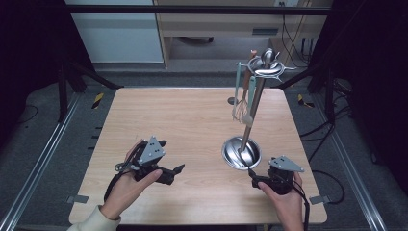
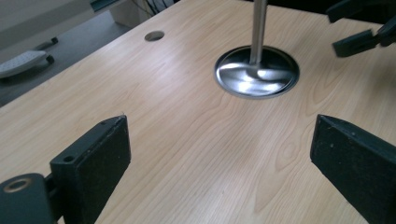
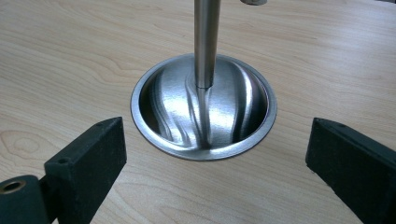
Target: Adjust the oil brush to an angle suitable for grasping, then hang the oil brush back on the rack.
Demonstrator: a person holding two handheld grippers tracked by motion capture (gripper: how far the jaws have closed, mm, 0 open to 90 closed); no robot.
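A steel utensil stand rises from a round base (image 1: 233, 155) at the table's front right. Its pole (image 1: 255, 101) leans to a hooked top (image 1: 267, 67), where a whisk (image 1: 240, 108), a pale spatula (image 1: 248, 118) and other utensils hang. My left gripper (image 1: 173, 155) is held at the front left of the table, open, with bare wood between its jaws (image 2: 219, 158). My right gripper (image 1: 252, 177) sits just in front of the base, also open and empty (image 3: 217, 158). The base (image 3: 233, 107) and pole (image 3: 207, 42) lie straight ahead of it.
The wooden table (image 1: 183, 110) has a small round cable hole (image 1: 232, 101) behind the stand. In the left gripper view the right gripper (image 2: 359, 42) shows at the top right, beyond the base (image 2: 275, 79). Floor rails, black frame posts and cables flank the table.
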